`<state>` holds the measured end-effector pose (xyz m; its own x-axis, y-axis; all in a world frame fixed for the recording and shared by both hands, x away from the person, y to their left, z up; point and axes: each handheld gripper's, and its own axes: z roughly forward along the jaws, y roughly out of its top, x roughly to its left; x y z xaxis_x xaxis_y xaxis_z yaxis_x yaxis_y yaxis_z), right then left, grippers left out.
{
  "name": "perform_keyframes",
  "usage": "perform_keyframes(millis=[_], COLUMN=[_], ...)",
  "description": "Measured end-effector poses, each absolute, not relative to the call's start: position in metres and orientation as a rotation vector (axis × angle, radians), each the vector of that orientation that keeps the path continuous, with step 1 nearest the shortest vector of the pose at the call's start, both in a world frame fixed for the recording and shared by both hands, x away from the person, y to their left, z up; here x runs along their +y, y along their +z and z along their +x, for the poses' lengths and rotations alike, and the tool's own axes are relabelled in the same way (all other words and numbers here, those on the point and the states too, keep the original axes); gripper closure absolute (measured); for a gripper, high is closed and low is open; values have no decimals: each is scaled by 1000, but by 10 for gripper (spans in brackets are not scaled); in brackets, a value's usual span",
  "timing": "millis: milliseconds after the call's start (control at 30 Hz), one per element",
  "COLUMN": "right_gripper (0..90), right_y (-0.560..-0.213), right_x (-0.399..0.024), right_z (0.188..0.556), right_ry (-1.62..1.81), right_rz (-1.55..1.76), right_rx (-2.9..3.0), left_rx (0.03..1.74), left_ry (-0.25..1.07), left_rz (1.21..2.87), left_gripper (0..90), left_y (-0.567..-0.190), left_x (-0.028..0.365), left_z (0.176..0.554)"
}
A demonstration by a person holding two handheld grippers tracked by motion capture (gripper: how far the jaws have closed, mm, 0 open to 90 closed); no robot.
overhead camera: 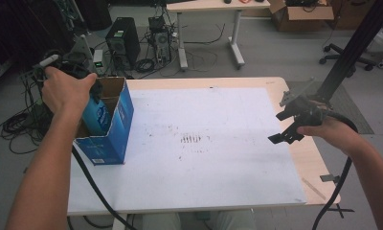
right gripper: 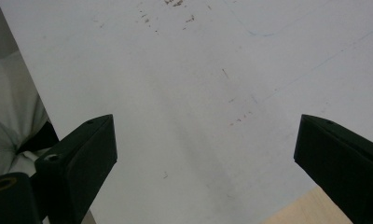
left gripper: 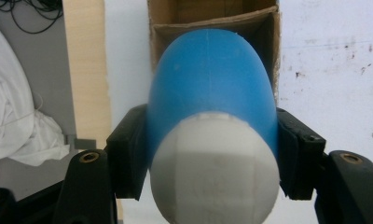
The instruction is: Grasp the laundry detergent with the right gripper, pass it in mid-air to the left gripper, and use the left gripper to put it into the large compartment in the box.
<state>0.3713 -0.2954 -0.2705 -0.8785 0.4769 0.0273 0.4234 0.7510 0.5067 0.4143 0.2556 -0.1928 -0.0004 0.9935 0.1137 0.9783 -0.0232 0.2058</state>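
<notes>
A blue bottle (left gripper: 211,88) with a white cap end (left gripper: 215,168) is clamped between the jaws of my left gripper (left gripper: 211,154). In the high view the blue bottle (overhead camera: 96,114) points down into the open top of a blue cardboard box (overhead camera: 114,129) at the table's left edge, and my left gripper (overhead camera: 79,79) sits above it under the hand. The box's brown inside (left gripper: 212,16) lies just beyond the bottle. At the table's right side my right gripper (overhead camera: 289,125) hovers open over the white sheet (right gripper: 198,93), with nothing between its jaws.
A white sheet (overhead camera: 204,143) covers most of the wooden table (overhead camera: 319,158). A black stand pole (overhead camera: 352,48) rises at the right edge. Computer towers (overhead camera: 122,40), cables and a second table (overhead camera: 208,5) stand on the floor behind. White cloth (left gripper: 17,126) lies off the table's left.
</notes>
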Motion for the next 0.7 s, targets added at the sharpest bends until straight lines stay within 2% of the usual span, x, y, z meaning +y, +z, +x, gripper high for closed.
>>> perform_keyframes(millis=[300, 700], right_gripper=[57, 56], right_y=[-275, -277], right_x=[-295, -292], right_z=[371, 372], right_ry=[780, 784], right_rz=[747, 750], right_rx=[2845, 2850], left_rx=[2145, 2133], left_ry=[395, 394], left_rz=[2176, 2191], left_gripper=[379, 379], left_y=[-222, -247], left_x=[255, 254], left_z=[416, 419])
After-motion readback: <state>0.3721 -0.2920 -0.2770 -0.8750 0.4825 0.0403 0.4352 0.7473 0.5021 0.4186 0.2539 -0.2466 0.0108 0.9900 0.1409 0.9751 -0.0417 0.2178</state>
